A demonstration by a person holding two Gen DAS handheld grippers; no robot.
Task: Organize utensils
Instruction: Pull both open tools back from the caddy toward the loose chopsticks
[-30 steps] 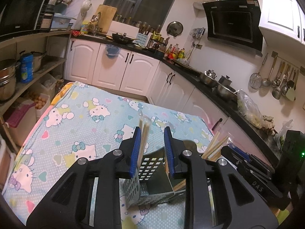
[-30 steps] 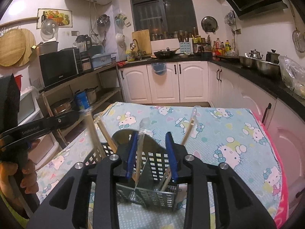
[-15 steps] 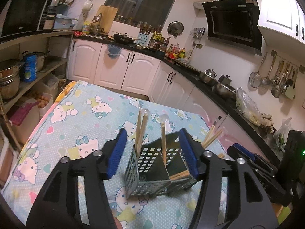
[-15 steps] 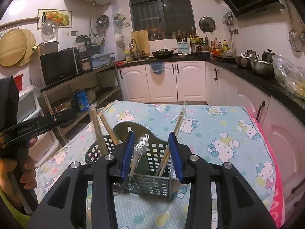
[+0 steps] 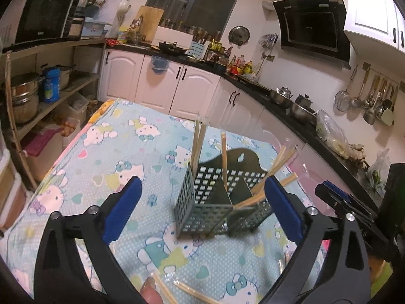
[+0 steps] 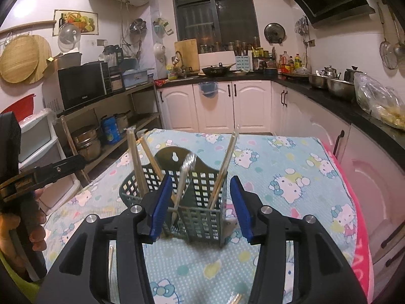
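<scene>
A dark green perforated utensil caddy stands on the cartoon-cat tablecloth. Wooden chopsticks stand in its compartments, and a clear-wrapped utensil leans in the middle one. My left gripper is just short of the caddy, jaws opening wide and nothing between its pads. My right gripper faces the caddy from the other side, jaws opening. The caddy's front and the wrapped utensil show between its pads, which touch neither. Each gripper shows in the other's view.
Loose chopsticks lie on the cloth close to me. A hand holds the left gripper's handle. Shelves with pots stand left of the table. White cabinets and a dark counter run behind and along the right.
Both grippers have opened and drawn back from the caddy. The left one let go of its chopsticks and the right one its wrapped utensil; both now stand in the caddy.
</scene>
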